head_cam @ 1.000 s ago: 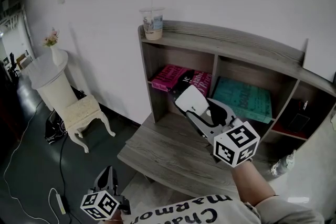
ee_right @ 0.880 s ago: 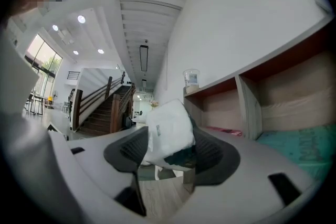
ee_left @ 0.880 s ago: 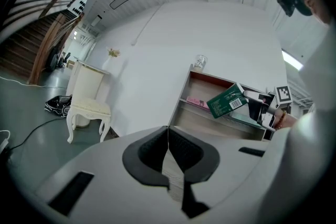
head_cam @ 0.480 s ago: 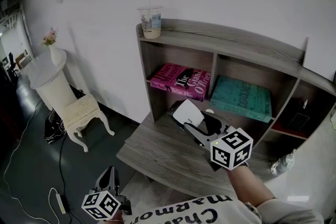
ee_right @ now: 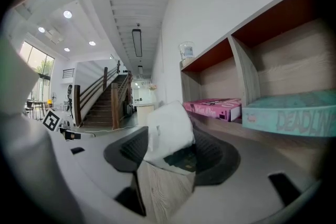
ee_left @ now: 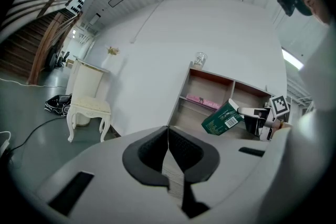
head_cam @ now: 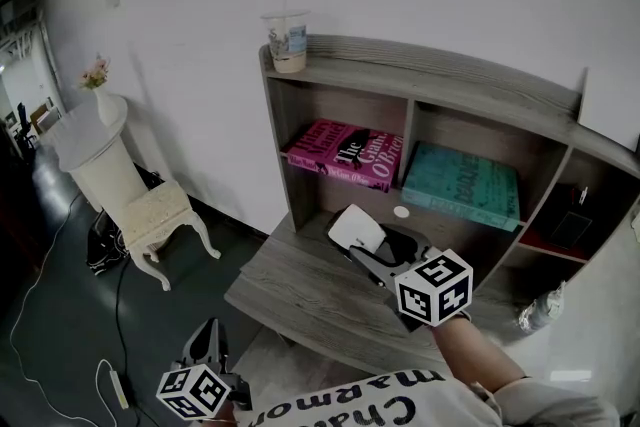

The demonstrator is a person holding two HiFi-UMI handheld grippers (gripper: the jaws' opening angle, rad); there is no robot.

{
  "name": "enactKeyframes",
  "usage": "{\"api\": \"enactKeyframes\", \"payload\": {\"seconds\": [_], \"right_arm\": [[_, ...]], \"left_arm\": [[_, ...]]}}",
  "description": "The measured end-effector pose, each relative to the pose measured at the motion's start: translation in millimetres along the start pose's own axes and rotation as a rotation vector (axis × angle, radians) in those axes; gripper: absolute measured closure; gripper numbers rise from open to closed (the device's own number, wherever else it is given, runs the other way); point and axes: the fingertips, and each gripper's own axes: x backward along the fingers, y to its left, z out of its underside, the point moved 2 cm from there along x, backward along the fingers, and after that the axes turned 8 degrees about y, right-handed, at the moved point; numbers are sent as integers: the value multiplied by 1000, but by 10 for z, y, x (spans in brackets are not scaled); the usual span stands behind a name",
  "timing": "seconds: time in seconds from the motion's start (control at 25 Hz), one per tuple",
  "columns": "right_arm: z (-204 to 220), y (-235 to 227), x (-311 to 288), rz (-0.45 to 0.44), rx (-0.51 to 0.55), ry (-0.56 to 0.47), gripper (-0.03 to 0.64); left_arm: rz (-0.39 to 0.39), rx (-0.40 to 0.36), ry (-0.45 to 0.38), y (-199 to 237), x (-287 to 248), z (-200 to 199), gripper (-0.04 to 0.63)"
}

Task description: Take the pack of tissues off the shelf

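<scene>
The pack of tissues (head_cam: 357, 228), white on top and dark green on its side, sits between the jaws of my right gripper (head_cam: 372, 247), which is shut on it just above the grey desk top (head_cam: 300, 290), in front of the shelf (head_cam: 410, 115). In the right gripper view the pack (ee_right: 168, 136) fills the gap of the right gripper (ee_right: 169, 153), tilted. The left gripper view shows the pack (ee_left: 223, 119) from the side, hanging over the desk. My left gripper (head_cam: 205, 343) stays low at the left, off the desk, and the left gripper (ee_left: 168, 150) has its pads closed together with nothing held.
A pink book (head_cam: 345, 153) and a teal book (head_cam: 462, 185) lie in the shelf compartments. A plastic cup (head_cam: 287, 42) stands on top. A small white disc (head_cam: 401, 212) lies under the shelf. A white pedestal (head_cam: 100, 150) and stool (head_cam: 160, 215) stand at the left.
My right gripper has sunk with the tissue pack from in front of the book compartments down close to the desk top, rolling a little. The left gripper has kept still.
</scene>
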Motion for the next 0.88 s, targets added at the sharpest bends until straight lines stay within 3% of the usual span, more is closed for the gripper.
{"api": "enactKeyframes", "payload": {"seconds": [0.88], "right_arm": [[538, 84, -58, -19, -46, 128, 345]], "left_arm": [[49, 0, 67, -234, -149, 251, 577]]}}
